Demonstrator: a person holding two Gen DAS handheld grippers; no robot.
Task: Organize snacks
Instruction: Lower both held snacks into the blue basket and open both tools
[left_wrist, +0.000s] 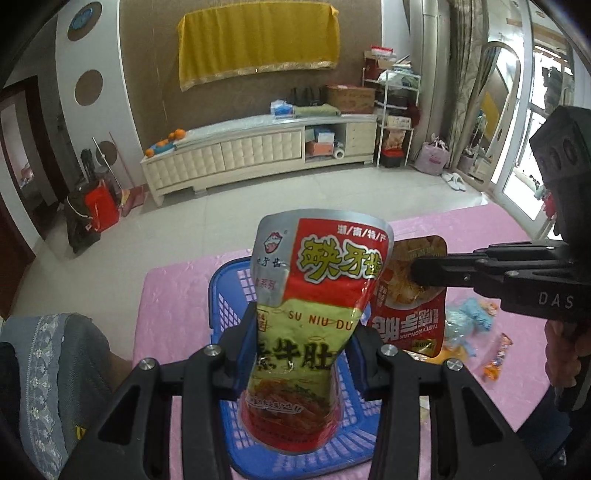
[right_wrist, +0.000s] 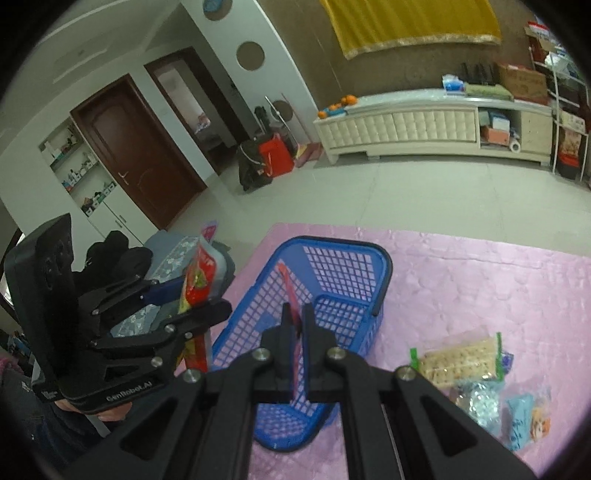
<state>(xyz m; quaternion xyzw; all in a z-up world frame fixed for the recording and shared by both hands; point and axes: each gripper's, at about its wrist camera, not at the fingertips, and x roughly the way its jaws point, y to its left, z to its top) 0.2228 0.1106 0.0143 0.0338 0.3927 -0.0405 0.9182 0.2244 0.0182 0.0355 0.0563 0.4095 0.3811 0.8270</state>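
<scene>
One blue basket (right_wrist: 373, 266) stands on the pink surface (right_wrist: 480, 280). The left gripper (left_wrist: 301, 354) fingers clamp one red-green snack pouch (left_wrist: 314, 295) above it. The right gripper (right_wrist: 297, 328) fingers pinch a second, red pouch (left_wrist: 410, 314). Several small packets (right_wrist: 461, 362) lie beside the basket.

Left tool (left_wrist: 303, 354) grips a snack pouch (left_wrist: 314, 295) above blue basket (left_wrist: 229, 291).

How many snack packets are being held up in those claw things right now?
2. The left gripper clamps a tall red-and-yellow pouch; the right gripper pinches a red-and-orange pouch beside it. Both hang above the blue basket. Other snacks lie on the pink tablecloth.
</scene>
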